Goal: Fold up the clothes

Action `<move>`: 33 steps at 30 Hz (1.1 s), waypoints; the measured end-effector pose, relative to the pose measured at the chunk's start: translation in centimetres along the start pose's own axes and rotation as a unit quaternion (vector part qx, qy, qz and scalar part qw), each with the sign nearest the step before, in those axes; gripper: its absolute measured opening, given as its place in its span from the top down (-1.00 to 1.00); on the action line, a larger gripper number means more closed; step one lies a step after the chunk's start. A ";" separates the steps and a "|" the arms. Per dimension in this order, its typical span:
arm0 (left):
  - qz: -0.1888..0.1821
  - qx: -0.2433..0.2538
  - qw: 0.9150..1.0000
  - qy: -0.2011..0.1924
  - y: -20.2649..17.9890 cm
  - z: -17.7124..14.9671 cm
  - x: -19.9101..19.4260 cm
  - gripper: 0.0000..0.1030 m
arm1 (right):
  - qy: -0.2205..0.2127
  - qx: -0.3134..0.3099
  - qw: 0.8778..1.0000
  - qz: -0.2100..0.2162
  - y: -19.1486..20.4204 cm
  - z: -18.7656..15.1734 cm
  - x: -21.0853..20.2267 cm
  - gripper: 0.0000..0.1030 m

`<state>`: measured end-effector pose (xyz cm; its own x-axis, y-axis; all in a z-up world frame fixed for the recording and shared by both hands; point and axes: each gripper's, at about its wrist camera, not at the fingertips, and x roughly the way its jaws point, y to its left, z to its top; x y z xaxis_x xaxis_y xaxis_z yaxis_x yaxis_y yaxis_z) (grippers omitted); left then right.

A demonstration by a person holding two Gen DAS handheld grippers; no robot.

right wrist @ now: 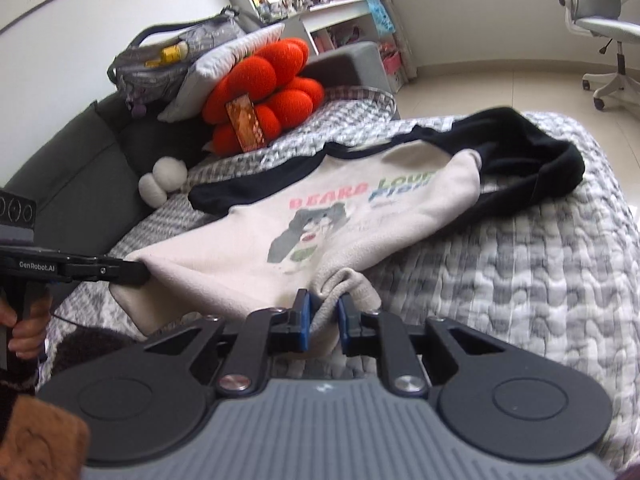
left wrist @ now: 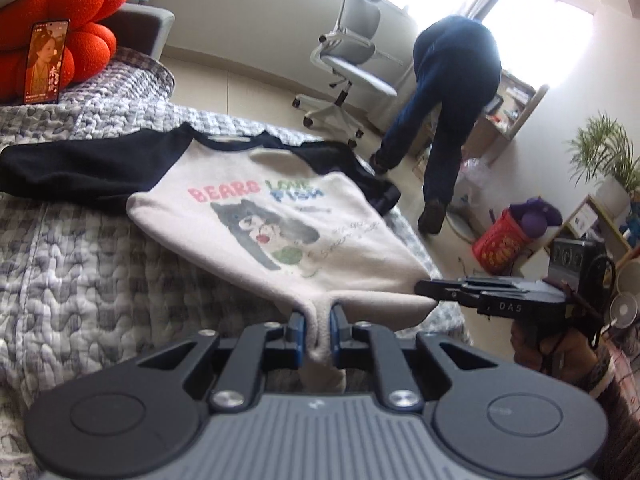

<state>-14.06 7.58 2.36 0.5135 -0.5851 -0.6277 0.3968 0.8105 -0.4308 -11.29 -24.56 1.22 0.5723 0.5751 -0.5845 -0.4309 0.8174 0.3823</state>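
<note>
Raglan sweatshirt (left wrist: pixel 256 216), cream body, navy sleeves, bear print: front up on quilted bed (left wrist: pixel 80 256). Left gripper (left wrist: pixel 319 330): jaws clenched on hem. Right gripper (right wrist: pixel 323 312): jaws clenched on hem's other corner.

- My left gripper (left wrist: pixel 318 322) and right gripper (right wrist: pixel 323 312) each pinch the sweatshirt (left wrist: pixel 256 216) hem nearest me, right one right of left.
- It lies on the quilt (left wrist: pixel 80 272), collar farthest away.
- The cushion (left wrist: pixel 72 20) sits beyond it; a phone (left wrist: pixel 45 62) leans against that.
- The chair (left wrist: pixel 352 64) stands on the floor past the bed.
</note>
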 end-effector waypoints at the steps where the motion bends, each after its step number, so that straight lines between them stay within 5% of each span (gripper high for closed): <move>1: 0.003 0.003 1.000 0.010 0.1 -0.2 0.4 0.76 | 0.009 -0.001 1.000 -0.001 -0.2 -0.2 0.2 0.67; 7: 0.014 0.017 0.999 0.047 0.2 -0.8 2.1 0.58 | 0.047 0.019 0.999 -0.003 -2.0 -1.1 0.9 0.62; 10: 0.012 0.019 0.999 0.043 0.2 -0.4 1.9 -0.24 | 0.056 0.009 0.998 -0.008 -2.2 -1.0 0.9 0.47; 11: 0.009 0.019 0.999 0.039 0.4 -0.2 1.7 -0.32 | 0.059 0.003 0.998 -0.012 -2.3 -0.9 0.8 0.31; 14: 0.009 0.011 0.999 0.032 1.0 1.0 1.4 -0.39 | 0.052 -0.006 0.998 -0.023 -2.6 0.0 0.4 -0.03; 21: 0.045 -0.002 0.999 0.006 3.1 5.0 1.4 -0.49 | 0.008 0.015 0.999 -0.037 -4.7 3.8 -0.2 -0.03; 33: 0.150 0.012 0.988 -0.028 7.7 10.0 4.2 -0.54 | -0.004 0.021 0.997 -0.072 -8.9 8.6 3.3 -0.04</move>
<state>-1.19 11.11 2.90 0.6513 -0.3201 -0.6880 0.2380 0.9471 -0.2153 0.45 -29.64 2.00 0.6325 0.4510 -0.6297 -0.3134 0.8925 0.3244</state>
